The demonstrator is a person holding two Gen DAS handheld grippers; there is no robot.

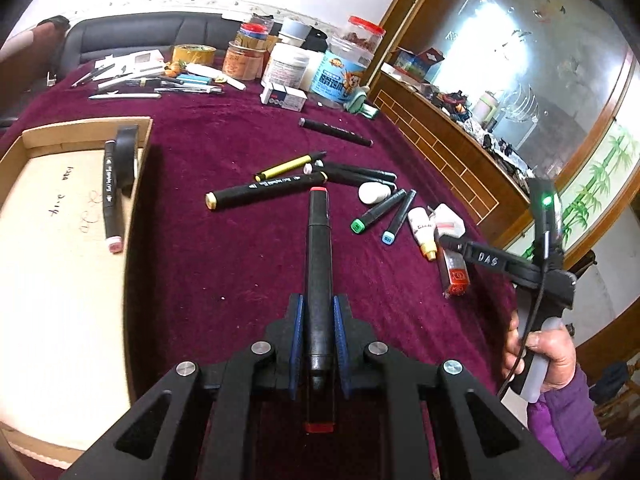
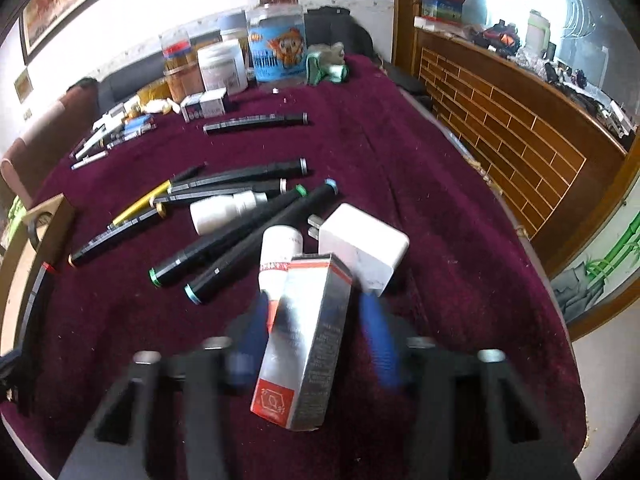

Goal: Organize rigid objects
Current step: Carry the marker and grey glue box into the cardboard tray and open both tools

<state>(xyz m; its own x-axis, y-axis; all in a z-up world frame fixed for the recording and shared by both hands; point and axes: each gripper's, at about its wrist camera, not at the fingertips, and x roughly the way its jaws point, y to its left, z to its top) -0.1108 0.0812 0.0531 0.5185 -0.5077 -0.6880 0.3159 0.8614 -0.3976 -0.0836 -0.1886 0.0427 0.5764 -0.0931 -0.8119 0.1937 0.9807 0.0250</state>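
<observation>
From the left wrist, the left gripper (image 1: 319, 316) has its jaws clenched on a red-capped marker (image 1: 319, 264) above the maroon counter (image 1: 224, 264), right of the cardboard tray (image 1: 24, 136). From the right wrist, the right gripper (image 2: 316, 332) straddles a silver carton (image 2: 308, 336), jaws blurred and parted around it.

Maroon-clothed table (image 1: 224, 264) bears loose markers (image 1: 266, 191), charger (image 2: 362, 246), cardboard box (image 1: 60, 264)

Home living room, sofa (image 1: 132, 32), cluttered clothed table (image 1: 224, 264)
</observation>
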